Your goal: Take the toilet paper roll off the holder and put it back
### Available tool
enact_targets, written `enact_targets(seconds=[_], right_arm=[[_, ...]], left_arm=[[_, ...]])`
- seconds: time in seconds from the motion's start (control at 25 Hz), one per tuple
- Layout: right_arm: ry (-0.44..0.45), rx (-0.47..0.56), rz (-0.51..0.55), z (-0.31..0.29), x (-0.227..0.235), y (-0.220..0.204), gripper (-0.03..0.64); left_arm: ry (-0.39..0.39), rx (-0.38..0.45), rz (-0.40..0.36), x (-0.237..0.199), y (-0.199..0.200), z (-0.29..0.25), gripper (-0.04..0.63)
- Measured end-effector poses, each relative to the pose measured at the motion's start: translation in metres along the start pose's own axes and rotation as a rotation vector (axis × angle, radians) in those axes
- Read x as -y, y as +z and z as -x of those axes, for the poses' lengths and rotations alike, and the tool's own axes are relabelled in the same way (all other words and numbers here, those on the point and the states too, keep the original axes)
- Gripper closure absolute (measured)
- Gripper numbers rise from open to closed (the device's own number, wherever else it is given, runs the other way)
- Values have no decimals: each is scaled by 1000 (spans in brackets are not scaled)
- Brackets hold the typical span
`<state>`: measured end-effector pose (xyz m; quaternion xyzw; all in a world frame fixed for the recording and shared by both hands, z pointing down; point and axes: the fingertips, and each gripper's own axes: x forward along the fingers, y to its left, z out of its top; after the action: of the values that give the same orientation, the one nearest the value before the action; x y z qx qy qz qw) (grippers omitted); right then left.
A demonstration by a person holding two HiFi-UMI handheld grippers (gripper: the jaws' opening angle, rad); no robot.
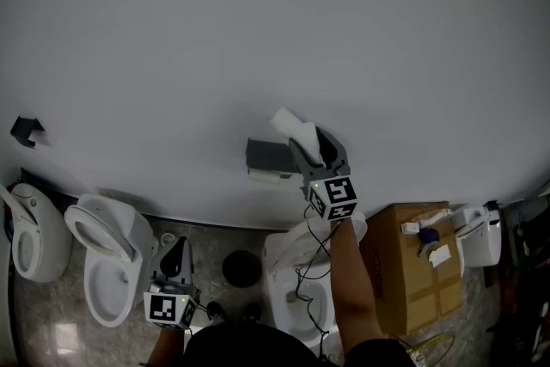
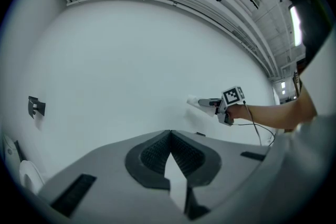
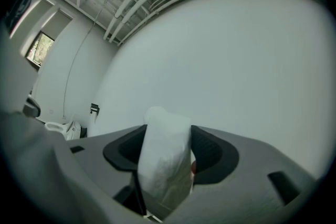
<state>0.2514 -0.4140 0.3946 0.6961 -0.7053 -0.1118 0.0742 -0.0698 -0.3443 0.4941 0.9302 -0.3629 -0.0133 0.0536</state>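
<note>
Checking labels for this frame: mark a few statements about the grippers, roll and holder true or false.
1. The right gripper grips the roll. True.
2. The roll sits on the holder. False: it is held just above and right of the holder, off it.
3. The left gripper holds a second roll. False: its jaws are shut with nothing between them.
4. A cardboard box stands right of the person's arm. True.
</note>
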Motion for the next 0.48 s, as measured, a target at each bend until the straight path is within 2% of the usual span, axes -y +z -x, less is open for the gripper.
enact_targets(seconds=[0.48], right_arm=[[2, 79, 24, 7, -4, 34, 357]], left_arm=[[-2, -5, 1, 0, -2, -2, 592]])
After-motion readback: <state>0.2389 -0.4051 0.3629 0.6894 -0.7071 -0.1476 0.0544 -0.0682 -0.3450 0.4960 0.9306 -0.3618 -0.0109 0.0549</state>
